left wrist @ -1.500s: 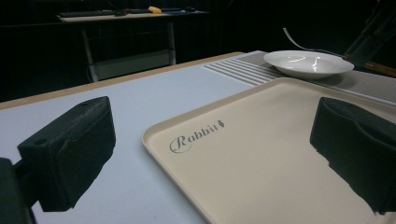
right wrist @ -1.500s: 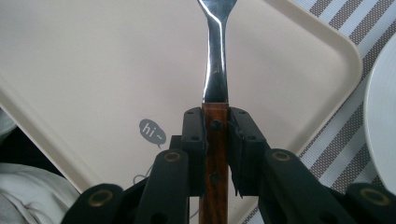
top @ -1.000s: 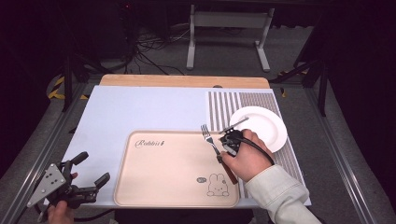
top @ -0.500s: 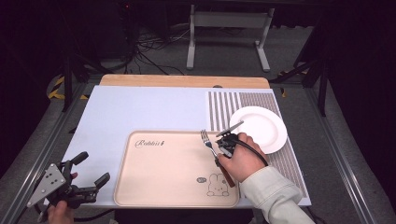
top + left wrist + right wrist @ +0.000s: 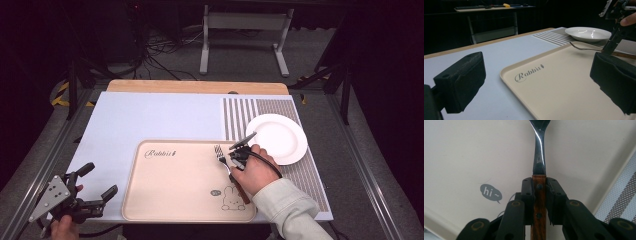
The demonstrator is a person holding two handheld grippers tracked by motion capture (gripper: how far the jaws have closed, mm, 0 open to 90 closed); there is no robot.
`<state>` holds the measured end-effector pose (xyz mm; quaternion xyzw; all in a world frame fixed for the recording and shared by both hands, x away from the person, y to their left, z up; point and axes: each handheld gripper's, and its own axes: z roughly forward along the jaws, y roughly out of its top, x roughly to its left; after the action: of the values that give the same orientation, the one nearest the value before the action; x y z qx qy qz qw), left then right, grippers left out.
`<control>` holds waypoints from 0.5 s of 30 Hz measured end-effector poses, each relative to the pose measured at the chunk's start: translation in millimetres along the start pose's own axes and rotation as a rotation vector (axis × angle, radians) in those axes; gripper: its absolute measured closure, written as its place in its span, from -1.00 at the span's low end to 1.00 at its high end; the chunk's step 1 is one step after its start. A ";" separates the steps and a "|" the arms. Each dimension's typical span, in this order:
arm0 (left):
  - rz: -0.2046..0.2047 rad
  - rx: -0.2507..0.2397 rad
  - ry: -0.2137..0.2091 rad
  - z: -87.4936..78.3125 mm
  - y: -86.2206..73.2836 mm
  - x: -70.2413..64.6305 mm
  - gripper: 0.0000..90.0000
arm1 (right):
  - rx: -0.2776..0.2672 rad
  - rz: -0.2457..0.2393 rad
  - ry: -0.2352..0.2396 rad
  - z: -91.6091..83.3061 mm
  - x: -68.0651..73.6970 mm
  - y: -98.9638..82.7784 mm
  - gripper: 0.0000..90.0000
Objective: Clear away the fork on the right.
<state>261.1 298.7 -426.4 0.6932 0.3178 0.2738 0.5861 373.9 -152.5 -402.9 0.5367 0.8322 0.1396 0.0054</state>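
Lab-like recording space: dark surround, floor cables, metal-framed table, background bench.

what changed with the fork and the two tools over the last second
Little changed. The right tool, shut on the fork by its wooden handle, drew slightly back toward the person, the fork going with it over the tray. The left tool stayed open at the table's near left corner; the plate stayed put.

a wooden-edged table is covered by a pale blue mat with a striped grey right section. a beige rectangular plastic tray and a round white plate are laid on it.
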 end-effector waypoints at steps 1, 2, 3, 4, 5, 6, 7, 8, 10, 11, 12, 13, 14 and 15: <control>0.001 -0.001 0.002 0.1 0.0 0.0 -0.98 | 0.002 0.005 0.002 0.9 0.2 -0.1 0.74; 0.001 -0.001 0.002 0.0 0.0 0.0 -0.98 | 0.005 0.005 0.002 1.6 0.4 0.0 0.74; 0.002 0.001 0.000 -0.1 0.1 0.1 -0.98 | 0.008 0.007 0.002 2.1 0.6 0.0 0.74; 0.002 0.001 0.000 -0.1 0.1 0.0 -0.98 | 0.011 0.013 0.003 2.7 0.9 -0.1 0.74; 0.002 0.003 0.000 -0.3 0.2 0.1 -0.98 | 0.015 0.014 0.001 4.1 0.9 -0.2 0.74; 0.002 0.003 0.000 -0.3 0.2 0.1 -0.98 | 0.020 0.019 0.004 4.8 0.8 -0.3 0.74; 0.000 0.001 0.001 -0.2 0.1 0.0 -0.98 | 0.025 0.020 0.004 5.5 0.6 -0.3 0.74; 0.000 0.001 0.001 -0.2 0.1 0.0 -0.98 | 0.025 0.020 0.004 5.5 0.6 -0.3 0.74; -0.001 -0.001 0.002 0.0 0.0 0.0 -0.98 | 0.027 0.027 0.002 7.1 0.3 -0.5 0.74; 0.001 0.002 0.000 -0.1 0.1 0.1 -0.98 | 0.039 0.028 0.006 8.3 0.1 -0.5 0.74; 0.001 0.002 0.000 -0.1 0.1 0.1 -0.98 | 0.039 0.028 0.006 8.3 0.1 -0.5 0.74; 0.001 0.001 0.001 0.0 0.0 0.0 -0.98 | 0.042 0.029 0.009 9.2 0.1 -0.6 0.74; 0.003 0.001 0.000 0.1 0.1 0.0 -0.98 | 0.043 0.030 0.006 9.9 0.1 -0.6 0.74; 0.003 0.004 -0.001 -0.1 0.2 0.0 -0.98 | 0.045 0.031 0.006 10.5 -0.1 -0.5 0.73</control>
<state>261.0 298.7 -426.2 0.6948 0.3170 0.2739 0.5846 375.1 -150.3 -413.1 0.5491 0.8267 0.1225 -0.0115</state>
